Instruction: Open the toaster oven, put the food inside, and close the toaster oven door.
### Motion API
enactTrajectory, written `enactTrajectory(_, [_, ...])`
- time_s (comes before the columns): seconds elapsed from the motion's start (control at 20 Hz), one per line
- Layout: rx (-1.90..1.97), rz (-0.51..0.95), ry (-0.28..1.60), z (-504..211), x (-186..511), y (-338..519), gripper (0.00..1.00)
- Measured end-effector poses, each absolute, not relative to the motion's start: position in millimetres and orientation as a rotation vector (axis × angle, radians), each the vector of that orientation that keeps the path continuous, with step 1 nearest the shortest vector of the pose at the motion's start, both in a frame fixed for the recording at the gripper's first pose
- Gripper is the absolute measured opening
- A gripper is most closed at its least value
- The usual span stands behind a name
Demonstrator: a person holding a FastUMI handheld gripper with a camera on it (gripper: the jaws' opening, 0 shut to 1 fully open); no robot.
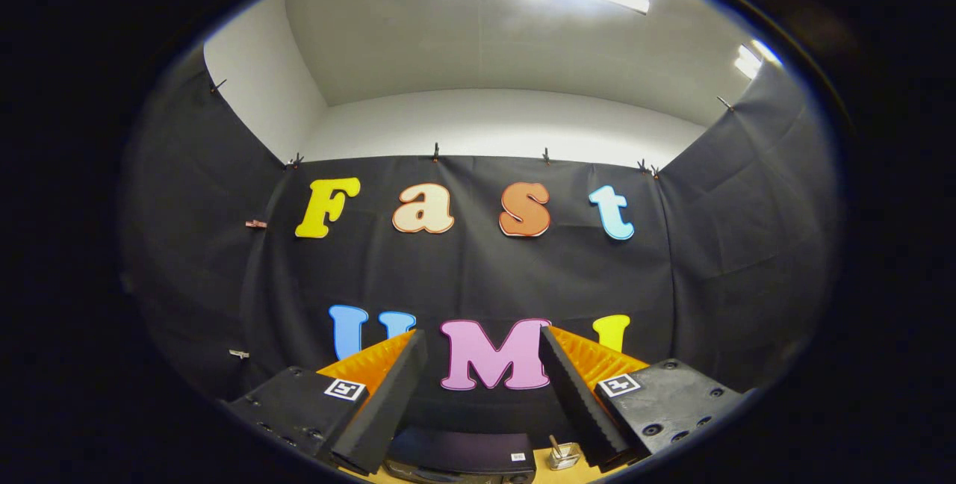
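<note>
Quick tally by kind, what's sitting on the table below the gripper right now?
Dark appliance, just below and between the open gripper's fingers: 1
Small metal object beside it: 1
Total: 2
Both sit on the wooden table; I can't identify either further.

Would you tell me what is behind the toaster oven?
Behind the toaster oven, seen low between the open gripper's fingers, hangs the black cloth wall. Its lower edge is hidden by the oven.
</note>
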State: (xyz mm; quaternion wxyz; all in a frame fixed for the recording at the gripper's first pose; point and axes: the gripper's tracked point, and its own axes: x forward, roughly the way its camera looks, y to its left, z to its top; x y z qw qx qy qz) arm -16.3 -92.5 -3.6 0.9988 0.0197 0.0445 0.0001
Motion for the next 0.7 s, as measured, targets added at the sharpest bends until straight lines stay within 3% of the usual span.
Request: enactTrajectory(0.7, [0.040,-0.013,0.239,-71,-20,-124,0.97])
